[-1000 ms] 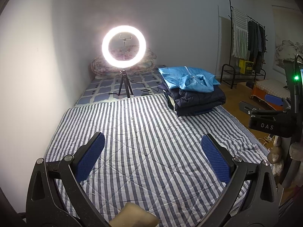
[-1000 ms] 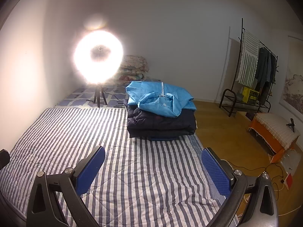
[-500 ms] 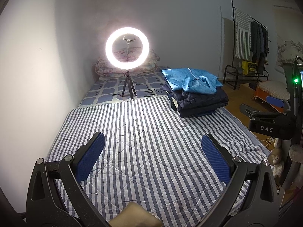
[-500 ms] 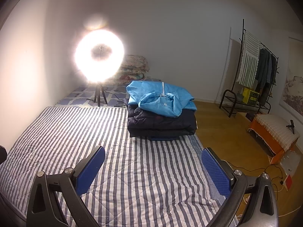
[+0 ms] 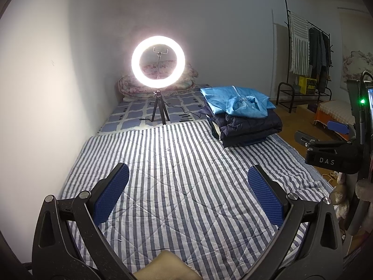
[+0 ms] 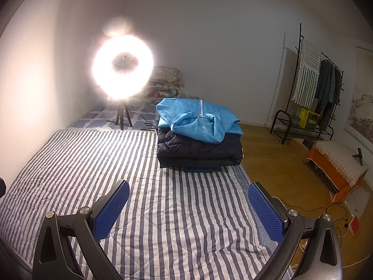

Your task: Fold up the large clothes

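Observation:
A light blue garment (image 5: 235,102) lies on top of a stack of dark navy folded clothes (image 5: 247,128) at the far right of the striped quilt (image 5: 174,186). The same blue garment (image 6: 198,121) and navy stack (image 6: 198,151) show in the right wrist view. My left gripper (image 5: 187,196) is open and empty, held above the bare quilt. My right gripper (image 6: 188,210) is open and empty above the quilt's (image 6: 93,163) near right part. It also shows at the right of the left wrist view (image 5: 331,149).
A lit ring light on a tripod (image 5: 158,63) stands at the bed's far end, in front of folded floral bedding (image 5: 130,88). A clothes rack (image 6: 314,88) and an orange covered box (image 6: 335,163) stand on the wooden floor to the right. Cables (image 6: 326,212) lie there.
The left wrist view has shifted slightly, so the ring light and the stack sit further right and lower. The right gripper has barely moved. Both stay open.

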`<state>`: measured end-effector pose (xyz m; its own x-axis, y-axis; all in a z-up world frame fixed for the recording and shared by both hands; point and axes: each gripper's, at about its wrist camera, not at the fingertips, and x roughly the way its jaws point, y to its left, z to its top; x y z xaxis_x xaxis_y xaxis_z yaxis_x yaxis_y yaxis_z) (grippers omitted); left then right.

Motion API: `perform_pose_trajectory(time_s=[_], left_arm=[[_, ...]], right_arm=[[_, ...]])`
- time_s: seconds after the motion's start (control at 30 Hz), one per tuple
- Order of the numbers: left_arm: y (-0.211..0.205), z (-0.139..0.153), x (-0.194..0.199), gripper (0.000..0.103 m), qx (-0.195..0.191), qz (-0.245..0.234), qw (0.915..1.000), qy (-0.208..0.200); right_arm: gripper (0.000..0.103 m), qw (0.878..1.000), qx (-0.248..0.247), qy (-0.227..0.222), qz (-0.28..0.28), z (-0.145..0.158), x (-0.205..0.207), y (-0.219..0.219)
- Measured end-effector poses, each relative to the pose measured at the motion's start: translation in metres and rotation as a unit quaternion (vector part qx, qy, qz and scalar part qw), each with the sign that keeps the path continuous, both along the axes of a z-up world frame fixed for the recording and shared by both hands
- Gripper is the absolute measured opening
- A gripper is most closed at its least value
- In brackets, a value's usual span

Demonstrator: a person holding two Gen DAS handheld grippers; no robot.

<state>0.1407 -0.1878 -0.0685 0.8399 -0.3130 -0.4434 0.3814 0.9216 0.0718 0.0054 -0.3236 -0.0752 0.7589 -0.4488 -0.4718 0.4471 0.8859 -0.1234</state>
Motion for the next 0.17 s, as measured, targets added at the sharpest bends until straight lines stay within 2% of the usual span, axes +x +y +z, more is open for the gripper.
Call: perform_pose_trajectory(time_s=[0.17], left_arm=[[-0.0012,0.0025,-0.0037,0.103,0.001,0.008,0.9999,-0.009]], right_arm=[[0.103,1.0,0.0,0.0,0.003,-0.0007,0.0011,-0.0041]])
